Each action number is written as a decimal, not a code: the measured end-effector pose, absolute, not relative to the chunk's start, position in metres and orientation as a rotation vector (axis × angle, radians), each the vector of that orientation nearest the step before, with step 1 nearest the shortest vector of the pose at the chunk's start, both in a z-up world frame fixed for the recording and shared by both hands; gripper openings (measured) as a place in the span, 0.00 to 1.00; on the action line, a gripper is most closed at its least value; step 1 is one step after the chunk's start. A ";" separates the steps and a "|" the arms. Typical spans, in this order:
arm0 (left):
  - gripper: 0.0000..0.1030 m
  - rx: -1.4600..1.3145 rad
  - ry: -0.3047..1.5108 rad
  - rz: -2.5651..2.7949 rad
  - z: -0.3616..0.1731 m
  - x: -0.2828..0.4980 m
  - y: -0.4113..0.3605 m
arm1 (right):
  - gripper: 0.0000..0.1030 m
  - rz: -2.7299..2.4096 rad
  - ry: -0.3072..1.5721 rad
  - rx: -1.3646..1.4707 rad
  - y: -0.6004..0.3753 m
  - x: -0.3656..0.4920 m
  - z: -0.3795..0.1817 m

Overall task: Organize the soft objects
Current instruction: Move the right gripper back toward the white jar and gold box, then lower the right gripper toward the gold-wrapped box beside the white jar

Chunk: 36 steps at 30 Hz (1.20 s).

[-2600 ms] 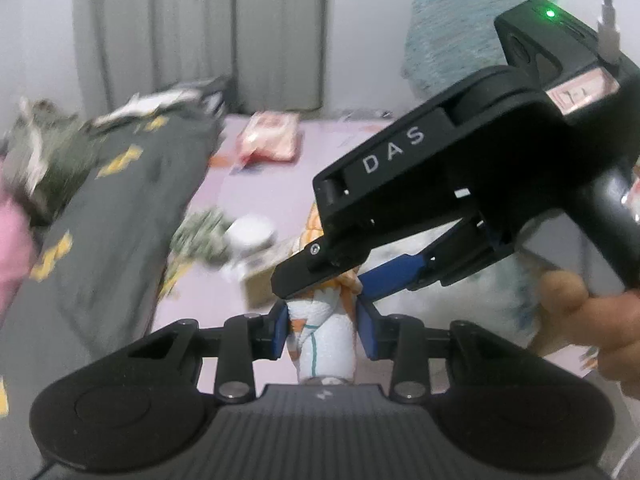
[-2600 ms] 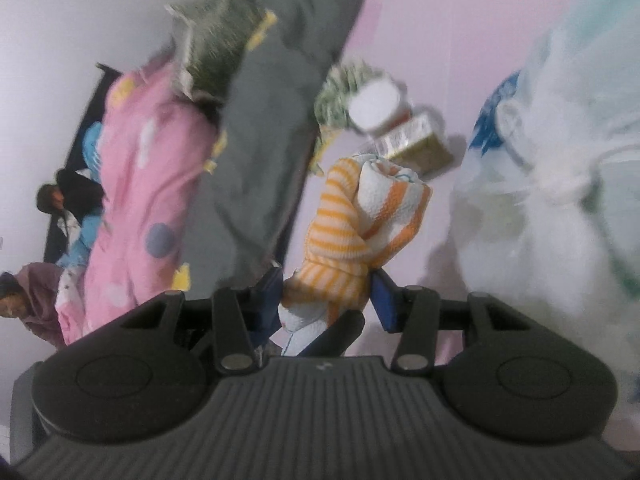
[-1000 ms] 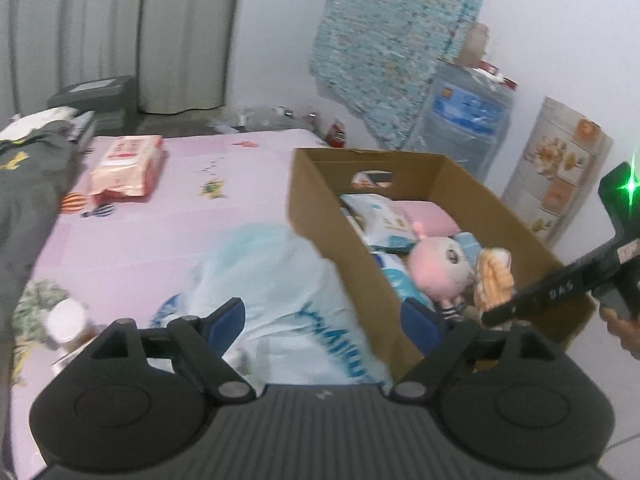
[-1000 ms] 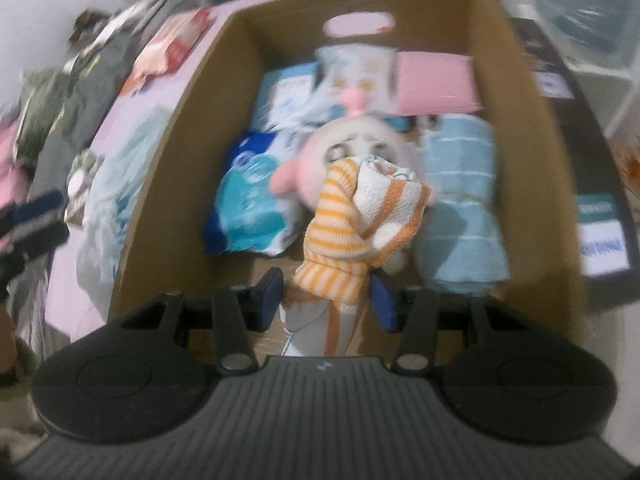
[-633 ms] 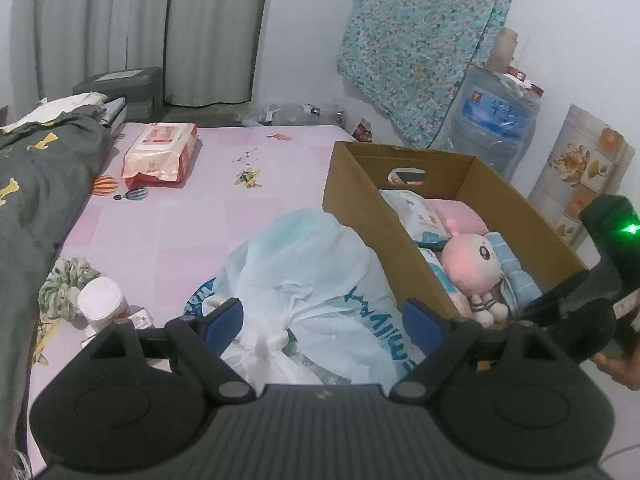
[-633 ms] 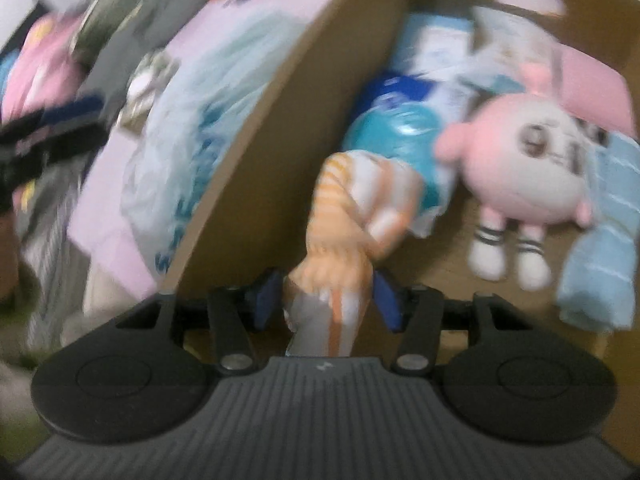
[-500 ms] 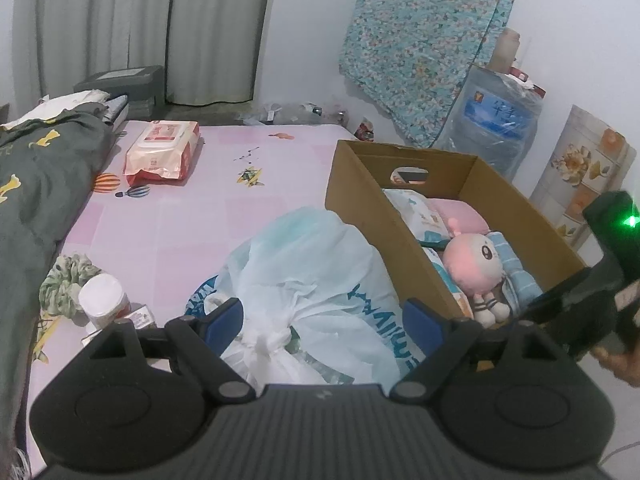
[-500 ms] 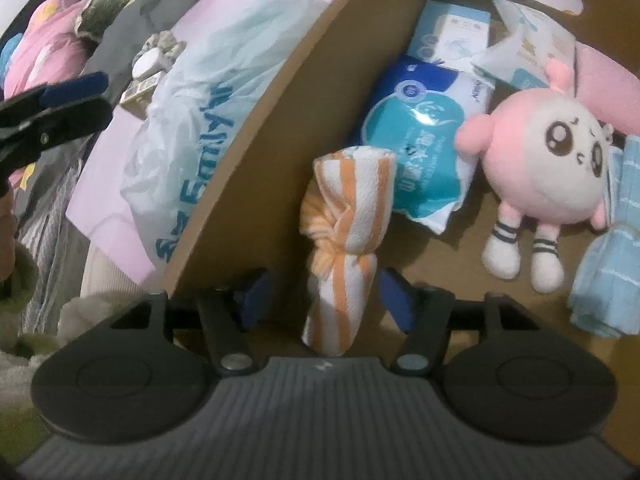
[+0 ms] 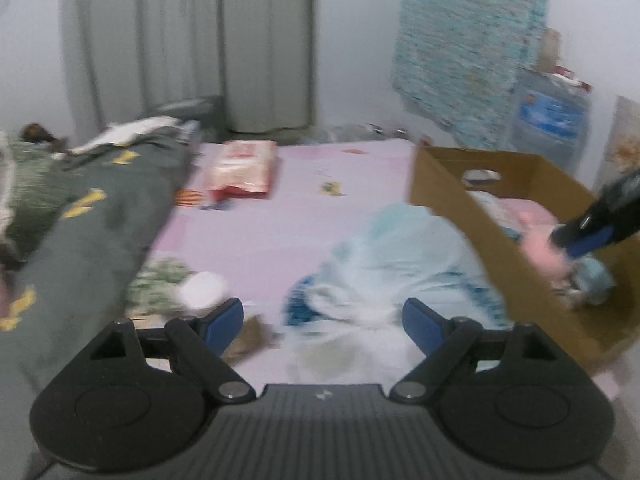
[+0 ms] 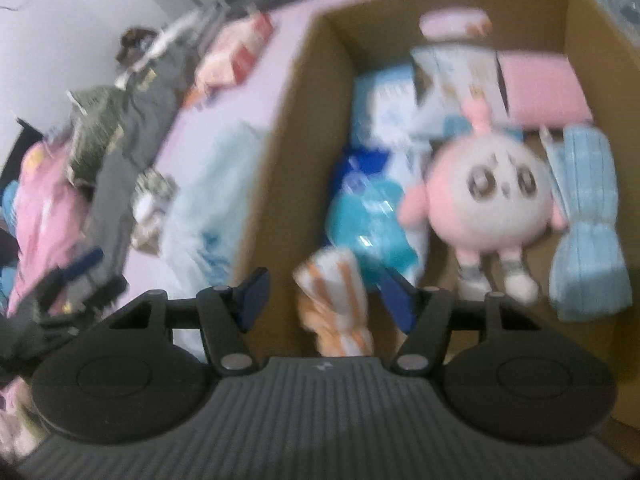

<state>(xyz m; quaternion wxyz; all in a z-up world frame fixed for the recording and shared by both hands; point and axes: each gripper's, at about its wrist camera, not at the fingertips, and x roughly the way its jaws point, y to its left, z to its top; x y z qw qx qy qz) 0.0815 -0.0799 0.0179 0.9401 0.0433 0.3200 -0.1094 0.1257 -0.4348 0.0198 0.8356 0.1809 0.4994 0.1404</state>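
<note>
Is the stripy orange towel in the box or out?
In. The orange striped towel lies inside the cardboard box, against its near wall beside the blue packet. The right tool is opening, pads clear of it.

The right gripper (image 10: 324, 300) tilts downward, jaws opening, pads clear. At nine o'clock, the left gripper (image 9: 322, 320) gapes empty.

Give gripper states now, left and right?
Left gripper: open, nothing held.
Right gripper: jaws opening, pads clear of the orange-and-white striped rolled towel between them.
</note>
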 end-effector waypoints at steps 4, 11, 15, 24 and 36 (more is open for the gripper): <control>0.85 0.083 0.654 -0.136 0.012 0.082 -0.054 | 0.65 0.391 0.975 0.367 -0.405 0.136 0.050; 0.85 0.089 0.658 -0.079 -0.005 0.083 -0.031 | 0.65 0.567 0.979 0.335 -0.321 0.173 0.063; 0.82 0.121 0.654 -0.065 -0.015 0.090 -0.029 | 0.65 0.629 1.036 0.318 -0.269 0.195 0.055; 0.62 0.101 0.658 -0.078 -0.033 0.121 -0.020 | 0.54 0.622 1.183 0.345 -0.194 0.246 0.016; 0.49 0.021 0.706 -0.155 -0.053 0.153 -0.006 | 0.45 0.578 1.273 0.380 -0.155 0.295 -0.029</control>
